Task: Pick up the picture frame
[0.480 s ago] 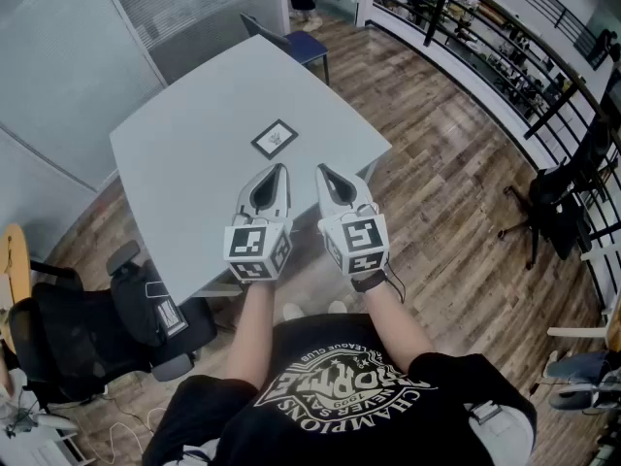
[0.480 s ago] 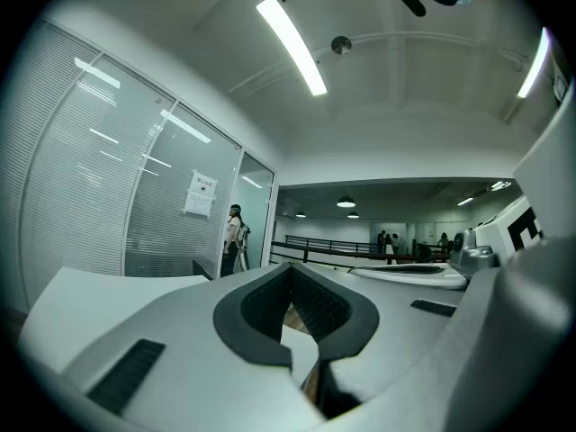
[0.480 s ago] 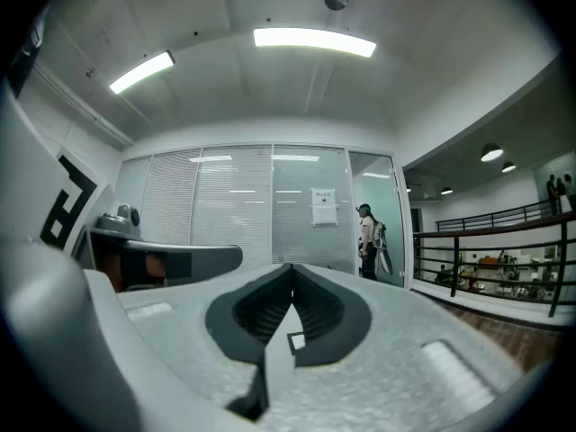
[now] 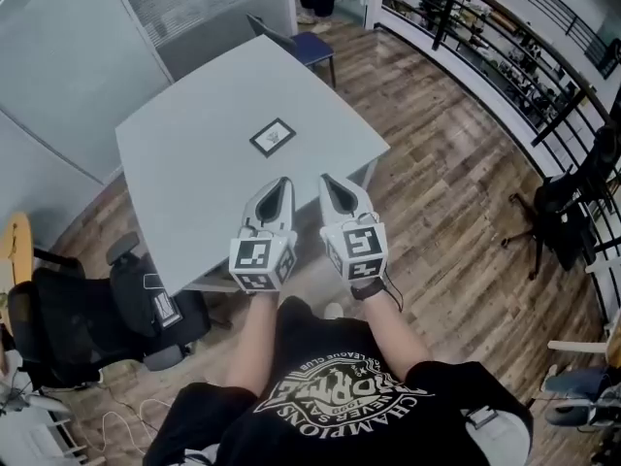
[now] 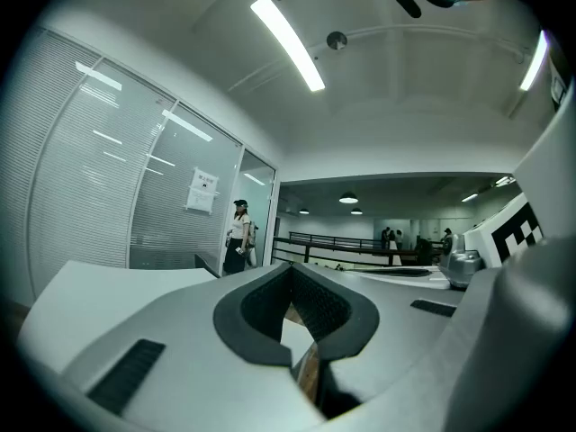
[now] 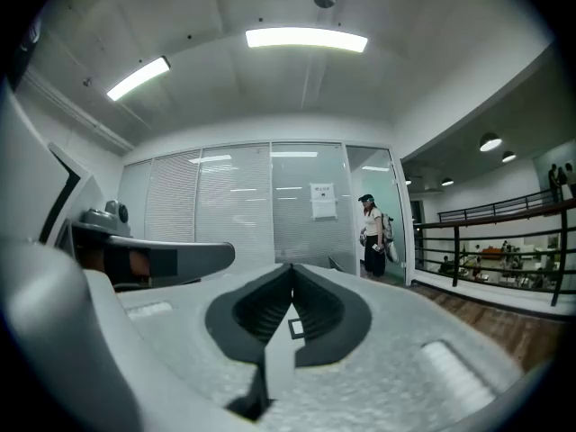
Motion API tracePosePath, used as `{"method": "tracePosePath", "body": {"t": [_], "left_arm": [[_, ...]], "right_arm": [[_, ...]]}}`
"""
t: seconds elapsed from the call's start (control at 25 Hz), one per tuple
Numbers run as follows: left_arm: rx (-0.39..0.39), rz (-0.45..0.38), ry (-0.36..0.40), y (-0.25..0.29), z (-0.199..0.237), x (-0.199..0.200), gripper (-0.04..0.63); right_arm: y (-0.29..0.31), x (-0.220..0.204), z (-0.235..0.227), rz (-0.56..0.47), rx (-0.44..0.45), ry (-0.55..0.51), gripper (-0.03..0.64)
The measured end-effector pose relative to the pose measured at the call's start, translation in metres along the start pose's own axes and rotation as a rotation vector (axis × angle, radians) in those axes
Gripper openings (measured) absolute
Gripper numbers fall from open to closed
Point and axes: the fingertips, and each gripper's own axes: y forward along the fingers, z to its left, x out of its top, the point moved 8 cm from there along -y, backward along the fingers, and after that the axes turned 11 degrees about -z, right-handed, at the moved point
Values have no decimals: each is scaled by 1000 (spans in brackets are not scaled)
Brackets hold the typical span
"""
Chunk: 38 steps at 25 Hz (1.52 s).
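Note:
A small dark picture frame with a pale print lies flat near the middle of the grey table. Both grippers hover side by side over the table's near corner, well short of the frame and pointing level toward it. My left gripper is shut with nothing between its jaws, and so is my right gripper. In the right gripper view the frame shows as a tiny square through the gap behind the closed tips. The left gripper view shows only table and floor past its jaws.
A blue chair stands at the table's far corner and a black office chair at the near left. A glass partition lines the left side, a black railing the right. A person stands by the far door.
The view has shifted slightly, and the person holding the grippers has stepped a little closer to the table. Both grippers stay shut and level, side by side.

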Motion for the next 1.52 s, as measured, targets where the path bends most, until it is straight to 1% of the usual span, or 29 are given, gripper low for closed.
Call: {"method": "tracePosePath", "body": {"t": [0.16,0.32,0.48,0.6,0.72,0.96,1.2,1.32,1.52], "left_arm": [[43,35,-6,-1,8,-9,6],[56,39,-12,9,26,-16,6],[67,42,-35,32,54,-31,6],[58,37,-52,61,77,-39,6],[57,33,-62,93,106,-39,6],[72,32,-60,142,173,-40,6],[92,29,-67,171,241,-37,6],[96,33,-80,184,267,-38,6],[91,75,-127,196,301,-60,6]], "right_arm": [[7,-14,6,36,30,30,-2],[27,-26,11,48,56,35,-2],[58,-42,9,68,74,27,-2],[91,-48,-3,83,72,16,-2],[131,-48,-11,92,78,2,-2],[216,-57,-12,101,105,-4,-2],[291,-67,1,109,130,-12,-2],[322,-76,2,125,121,-14,-2],[352,-98,6,175,110,-28,-2]]}}
